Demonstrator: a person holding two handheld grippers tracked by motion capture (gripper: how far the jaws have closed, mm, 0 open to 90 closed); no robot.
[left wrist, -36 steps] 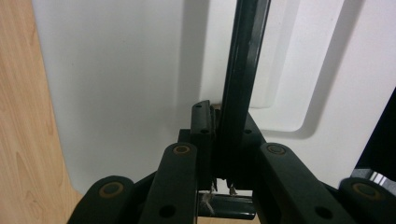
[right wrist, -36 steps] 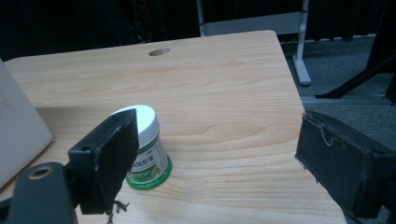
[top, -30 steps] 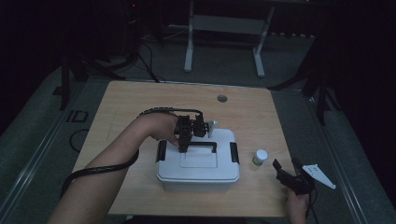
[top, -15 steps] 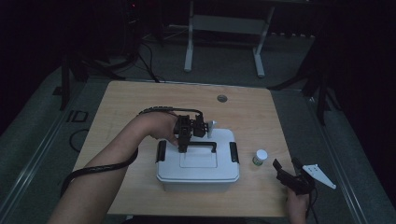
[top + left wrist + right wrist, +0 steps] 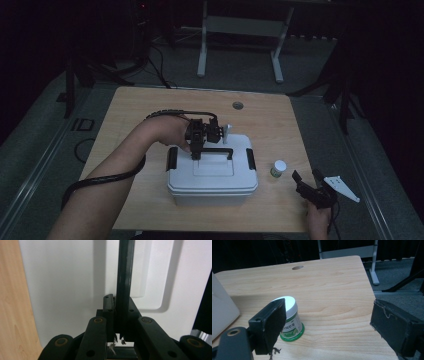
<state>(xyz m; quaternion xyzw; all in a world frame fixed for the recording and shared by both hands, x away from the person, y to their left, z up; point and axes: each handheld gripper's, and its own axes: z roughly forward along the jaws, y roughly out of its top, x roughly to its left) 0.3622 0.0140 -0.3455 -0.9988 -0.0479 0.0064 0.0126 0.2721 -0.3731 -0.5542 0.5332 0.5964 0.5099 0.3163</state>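
A white lidded box point(image 5: 212, 175) with black side latches stands near the middle of the wooden table point(image 5: 150, 110). Its black carry handle point(image 5: 222, 149) lies across the lid. My left gripper point(image 5: 197, 150) points down onto the lid and is shut on the handle's left part. In the left gripper view the jaws point(image 5: 119, 303) pinch the dark handle bar point(image 5: 125, 270) over the white lid point(image 5: 65, 285). A small bottle point(image 5: 279, 168) with a white cap and green label stands right of the box. My right gripper point(image 5: 305, 176) rests near the front right corner, open. The bottle point(image 5: 292, 326) stands just beyond its left jaw, untouched.
A round cable hole point(image 5: 238, 105) sits near the table's far edge. The left gripper's black cable point(image 5: 100, 177) loops along the forearm. A white metal stand point(image 5: 240, 27) is on the floor beyond the table. The table's right edge is close to the right gripper.
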